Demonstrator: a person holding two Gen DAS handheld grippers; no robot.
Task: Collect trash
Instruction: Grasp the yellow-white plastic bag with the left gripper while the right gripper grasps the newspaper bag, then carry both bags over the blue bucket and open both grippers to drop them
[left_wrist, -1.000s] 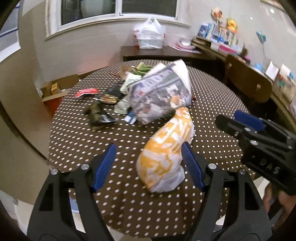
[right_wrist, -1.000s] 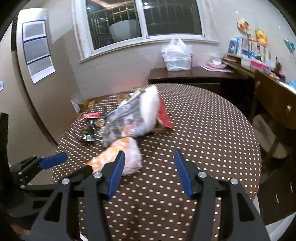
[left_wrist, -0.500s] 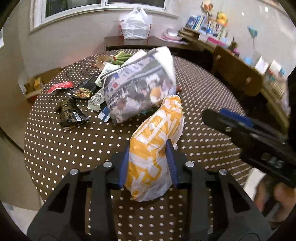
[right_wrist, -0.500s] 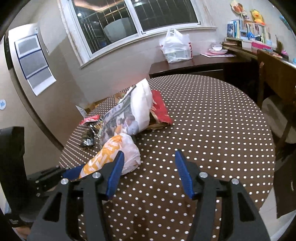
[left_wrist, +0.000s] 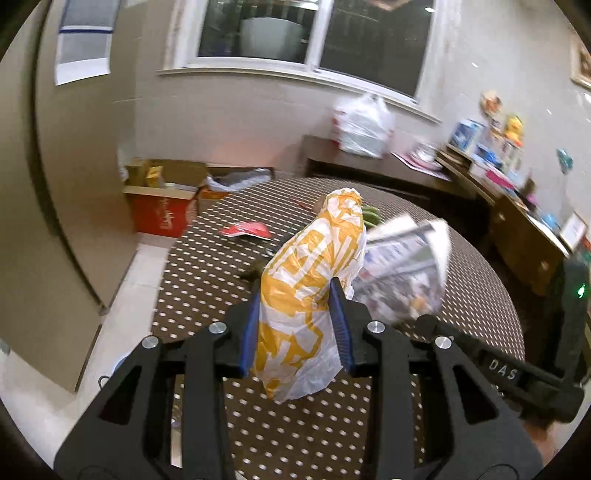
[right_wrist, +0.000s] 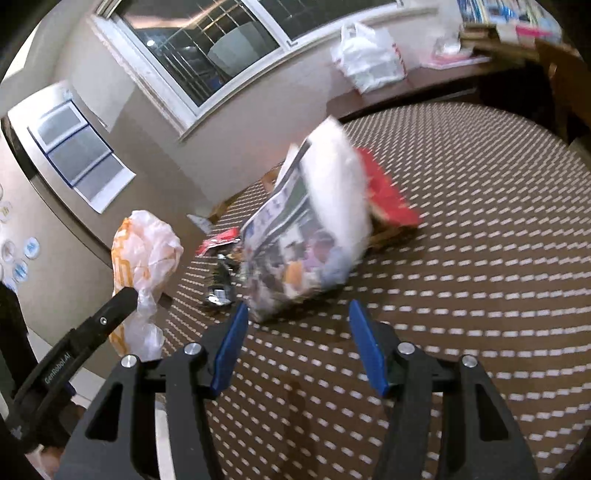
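While clamped between the blue pads of the left gripper (left_wrist: 297, 328), jaws just closed onto it, stands upright and clear of the brown white-dotted round table (left_wrist: 207, 266): the crumpled orange-and-white plastic bag (left_wrist: 314, 280). Seen only from the right wrist view: the gap of air under that bag (right_wrist: 142, 258), hanging beyond the table edge (right_wrist: 480, 295) with the left gripper (right_wrist: 122, 295) pinching its lower part. Parted around nothing, low over the dotted cloth: the right gripper (right_wrist: 297, 343), pointing down at the near corner of the folded printed newspaper (right_wrist: 303, 236). Behind the newspaper, a flat red packet (right_wrist: 388, 199); to its left, dark crumpled wrappers (right_wrist: 221, 291) and a small red wrapper (right_wrist: 218, 240). From the left wrist view alone: an open red cardboard box (left_wrist: 162, 210) on the floor past the table. Farther off, a tied white plastic bag (left_wrist: 364, 125) on a dark sideboard (left_wrist: 369, 170) under the window.
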